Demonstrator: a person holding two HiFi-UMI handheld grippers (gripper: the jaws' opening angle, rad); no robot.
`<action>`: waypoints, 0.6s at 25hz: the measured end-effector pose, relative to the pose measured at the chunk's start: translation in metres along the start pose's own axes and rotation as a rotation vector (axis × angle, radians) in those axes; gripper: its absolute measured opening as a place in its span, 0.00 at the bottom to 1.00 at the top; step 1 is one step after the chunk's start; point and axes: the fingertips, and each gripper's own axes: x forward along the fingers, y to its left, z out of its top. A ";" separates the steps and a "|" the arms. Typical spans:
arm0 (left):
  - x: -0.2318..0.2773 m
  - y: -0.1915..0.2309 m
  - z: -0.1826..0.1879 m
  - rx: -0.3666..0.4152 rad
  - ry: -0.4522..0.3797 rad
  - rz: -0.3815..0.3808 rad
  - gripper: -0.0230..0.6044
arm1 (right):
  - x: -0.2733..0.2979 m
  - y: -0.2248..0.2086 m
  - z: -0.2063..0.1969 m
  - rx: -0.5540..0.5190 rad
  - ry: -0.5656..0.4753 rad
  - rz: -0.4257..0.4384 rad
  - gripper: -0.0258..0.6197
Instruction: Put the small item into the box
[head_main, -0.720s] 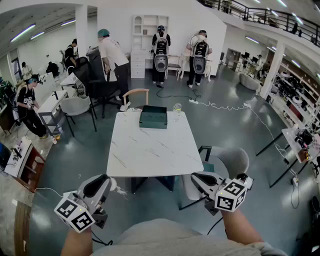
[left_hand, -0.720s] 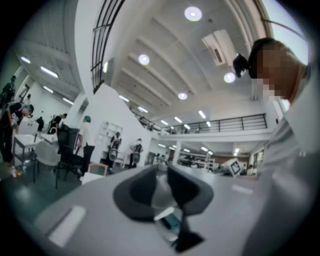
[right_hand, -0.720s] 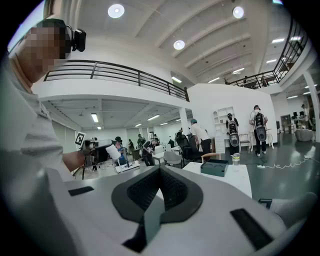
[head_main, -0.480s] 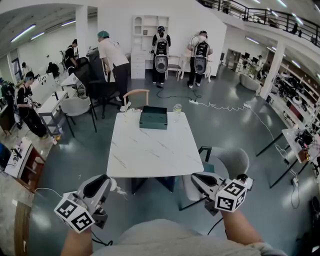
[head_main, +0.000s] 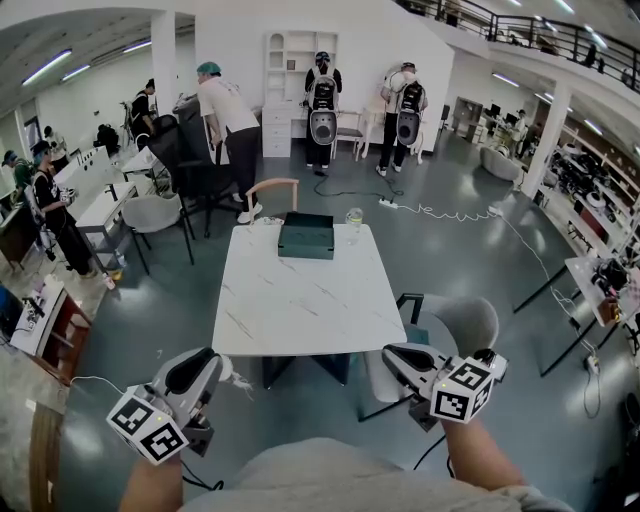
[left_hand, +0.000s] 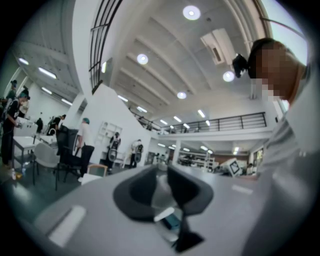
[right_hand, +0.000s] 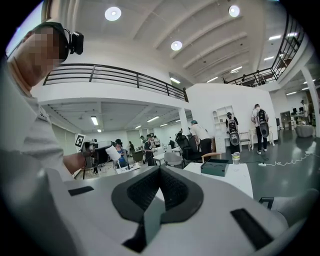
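Pinching small item (right_hand: 113, 152), left claw (left_hand: 161, 175), box (head_main: 306, 235) apart

The item (head_main: 229, 373) is small and white. It is pinched in the jaws of the left gripper (head_main: 219, 366) at the lower left of the head view, short of the near edge of the table (head_main: 300, 305). The box (head_main: 306, 235) is dark green, low and rectangular. It sits flat at the table's far edge, upper middle of the frame, well apart from the item.
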 end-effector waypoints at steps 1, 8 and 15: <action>0.002 -0.001 0.000 0.002 0.002 0.000 0.15 | -0.001 -0.002 0.001 0.003 -0.002 -0.001 0.05; 0.027 -0.024 0.004 0.017 0.006 -0.007 0.15 | -0.023 -0.017 0.008 -0.003 -0.018 0.010 0.05; 0.066 -0.062 -0.007 0.026 0.011 -0.006 0.15 | -0.057 -0.047 0.008 -0.013 -0.034 0.035 0.05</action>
